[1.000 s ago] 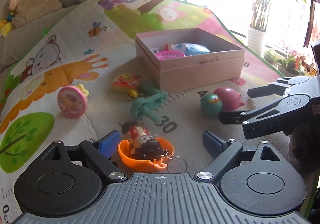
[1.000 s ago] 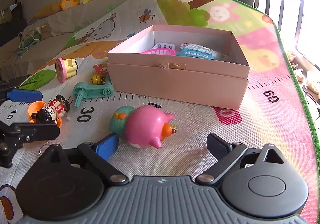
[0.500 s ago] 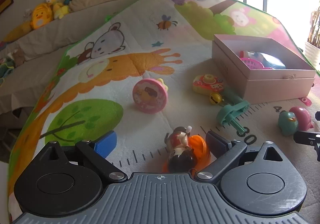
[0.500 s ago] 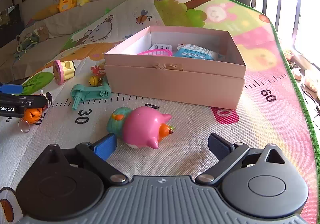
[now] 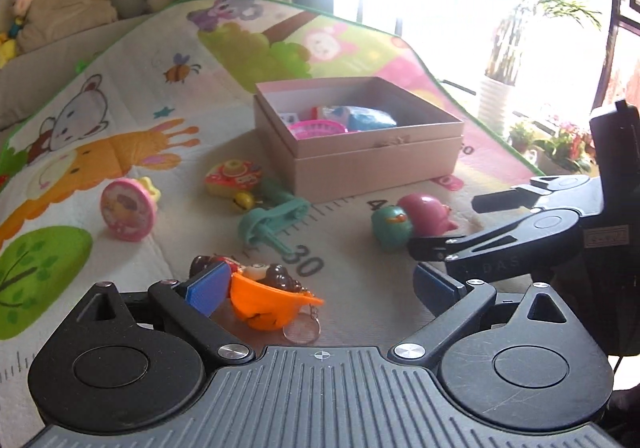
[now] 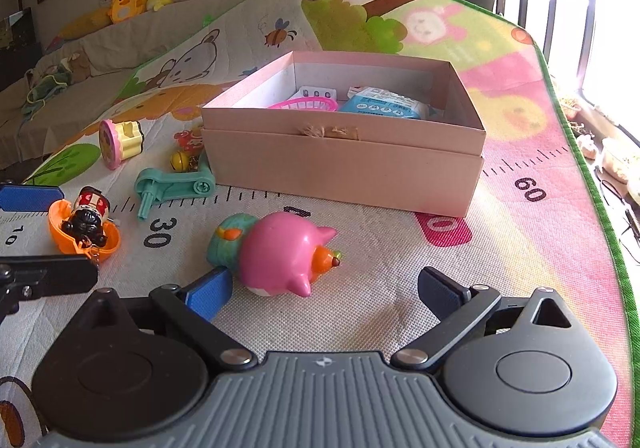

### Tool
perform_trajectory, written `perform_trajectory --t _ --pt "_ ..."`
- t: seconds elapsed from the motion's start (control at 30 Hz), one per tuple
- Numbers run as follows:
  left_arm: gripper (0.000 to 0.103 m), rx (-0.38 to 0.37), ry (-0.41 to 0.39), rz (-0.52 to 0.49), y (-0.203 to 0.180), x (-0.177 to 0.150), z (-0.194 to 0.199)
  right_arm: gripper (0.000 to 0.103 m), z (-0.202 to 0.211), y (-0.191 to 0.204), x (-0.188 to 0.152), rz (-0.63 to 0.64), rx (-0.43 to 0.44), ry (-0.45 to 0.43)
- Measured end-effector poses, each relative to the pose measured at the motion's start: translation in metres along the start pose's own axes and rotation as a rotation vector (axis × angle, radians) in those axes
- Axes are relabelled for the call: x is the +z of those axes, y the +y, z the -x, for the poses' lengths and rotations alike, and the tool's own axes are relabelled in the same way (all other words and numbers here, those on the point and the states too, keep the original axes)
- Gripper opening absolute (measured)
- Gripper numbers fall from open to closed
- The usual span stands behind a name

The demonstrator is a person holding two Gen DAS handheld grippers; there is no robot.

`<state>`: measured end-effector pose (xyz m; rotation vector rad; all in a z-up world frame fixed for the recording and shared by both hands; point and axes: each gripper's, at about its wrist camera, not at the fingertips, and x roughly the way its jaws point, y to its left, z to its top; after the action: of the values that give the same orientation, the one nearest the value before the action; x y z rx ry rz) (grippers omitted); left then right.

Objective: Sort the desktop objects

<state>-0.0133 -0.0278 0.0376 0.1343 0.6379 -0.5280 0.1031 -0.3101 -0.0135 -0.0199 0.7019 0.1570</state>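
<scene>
1. Currently, the left gripper (image 5: pixel 320 284) stands with its jaws apart around the orange plastic shell toy with a dark-haired figure (image 5: pixel 264 294), whose left side touches the blue left finger pad (image 5: pixel 208 286).
2. The right gripper (image 6: pixel 324 294) is likewise spread wide, with the pink plastic pig toy (image 6: pixel 280 252) lying between its fingers on the cartoon-printed play mat (image 6: pixel 520 248).
3. The open pink cardboard box (image 6: pixel 344 167) sits beyond the pig and holds a pink basket (image 6: pixel 306 103) and a blue packet (image 6: pixel 380 105).
4. The teal plastic crank toy (image 5: pixel 272 224) lies near the box's front left corner.
</scene>
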Motion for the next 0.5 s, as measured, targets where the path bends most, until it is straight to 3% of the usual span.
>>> perform_trajectory --t 0.13,0.33,0.5 --pt "0.100 -0.047 -0.001 -0.015 -0.002 -0.001 0.001 0.100 0.000 -0.003 0.000 -0.017 0.014 -0.002" --pt "0.100 0.065 0.063 0.000 0.003 -0.001 -0.019 0.100 0.002 -0.006 -0.001 -0.038 0.022 -0.012" --pt "0.100 0.130 0.075 0.014 0.010 -0.006 -0.009 0.100 0.002 -0.006 -0.001 -0.041 0.020 -0.014"
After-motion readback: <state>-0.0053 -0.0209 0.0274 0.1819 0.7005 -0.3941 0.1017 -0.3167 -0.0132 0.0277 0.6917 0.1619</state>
